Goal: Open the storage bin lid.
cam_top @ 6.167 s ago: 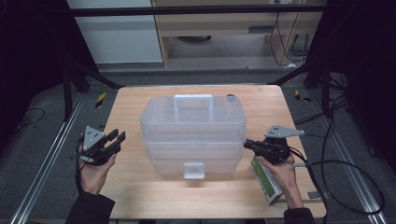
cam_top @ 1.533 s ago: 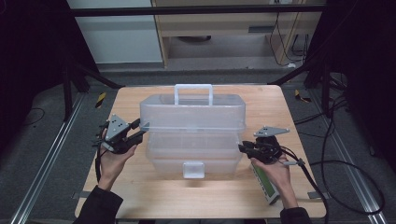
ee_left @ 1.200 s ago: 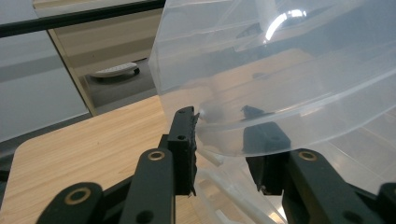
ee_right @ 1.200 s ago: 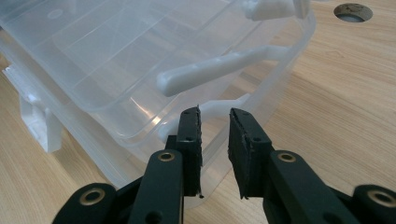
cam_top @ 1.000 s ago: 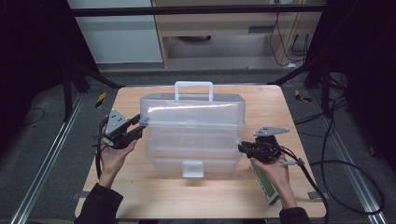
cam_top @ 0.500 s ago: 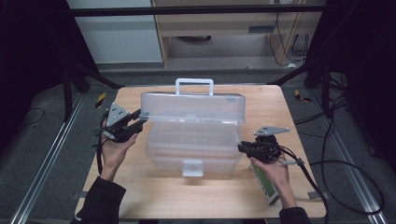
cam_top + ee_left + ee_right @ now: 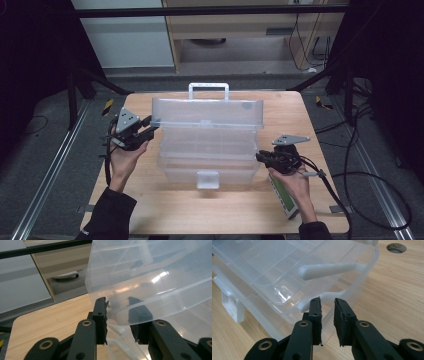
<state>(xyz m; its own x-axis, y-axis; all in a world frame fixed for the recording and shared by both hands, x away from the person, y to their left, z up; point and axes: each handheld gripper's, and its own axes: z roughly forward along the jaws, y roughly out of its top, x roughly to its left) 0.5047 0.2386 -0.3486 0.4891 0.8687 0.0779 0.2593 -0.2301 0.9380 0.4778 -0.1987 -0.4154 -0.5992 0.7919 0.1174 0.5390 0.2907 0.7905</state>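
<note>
**Lifting the lid of a clear plastic box**

My left gripper (image 7: 117, 315) clasps the lid (image 7: 207, 112) edge between its jaws, holding it raised. My right gripper (image 7: 327, 312) sits unclenched, jaws at the box (image 7: 210, 157) corner. The thin plastic looks light, flexible and slippery; the stiffer rim seems the safest hold.

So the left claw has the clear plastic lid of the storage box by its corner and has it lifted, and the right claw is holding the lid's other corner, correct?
Not quite. The left claw does grip the clear plastic lid at its raised corner, but the right claw is down at the clear plastic box base, jaws apart with nothing between them, as the right gripper view shows.
</note>
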